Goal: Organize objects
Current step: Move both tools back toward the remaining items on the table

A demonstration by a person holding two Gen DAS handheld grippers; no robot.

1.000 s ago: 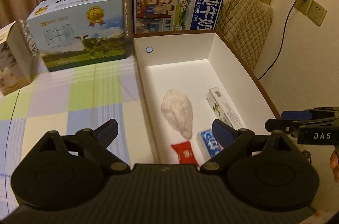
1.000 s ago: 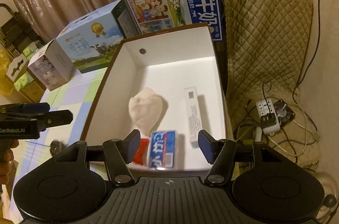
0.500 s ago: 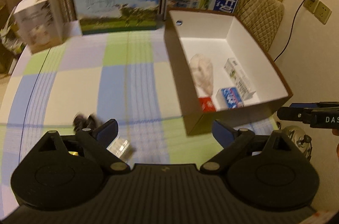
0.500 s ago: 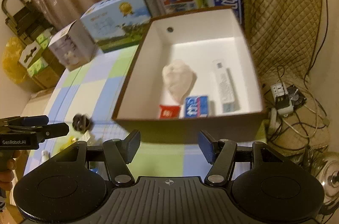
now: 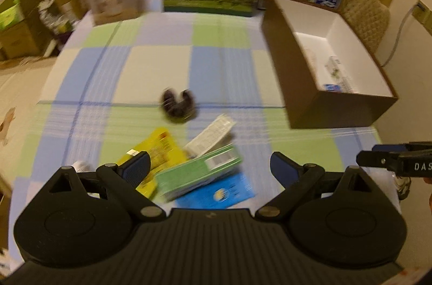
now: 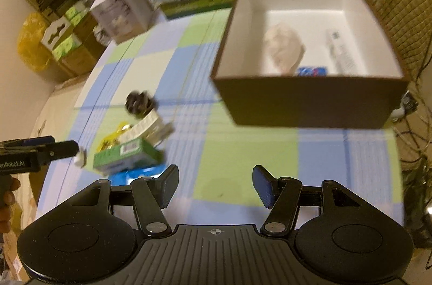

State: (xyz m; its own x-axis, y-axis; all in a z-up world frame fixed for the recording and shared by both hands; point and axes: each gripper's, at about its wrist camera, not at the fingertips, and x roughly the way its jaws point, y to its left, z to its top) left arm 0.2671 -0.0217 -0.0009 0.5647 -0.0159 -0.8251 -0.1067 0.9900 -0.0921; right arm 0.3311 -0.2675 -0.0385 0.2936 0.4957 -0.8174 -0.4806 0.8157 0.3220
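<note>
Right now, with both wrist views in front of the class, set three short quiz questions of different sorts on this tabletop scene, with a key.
1. True or false: the left tongs are clamped on the green box.
2. Multiple choice: where does the white crumpled bag lie? A) on the checked tablecloth; B) inside the brown storage box; C) on the quilted chair.
3. Short answer: which dark item lies alone on the cloth, further from the tongs than the pile of packets?

Key
1. False: both left and right tongs stand open with nothing between them.
2. B.
3. The dark curled object; blur hides what it is.
</note>
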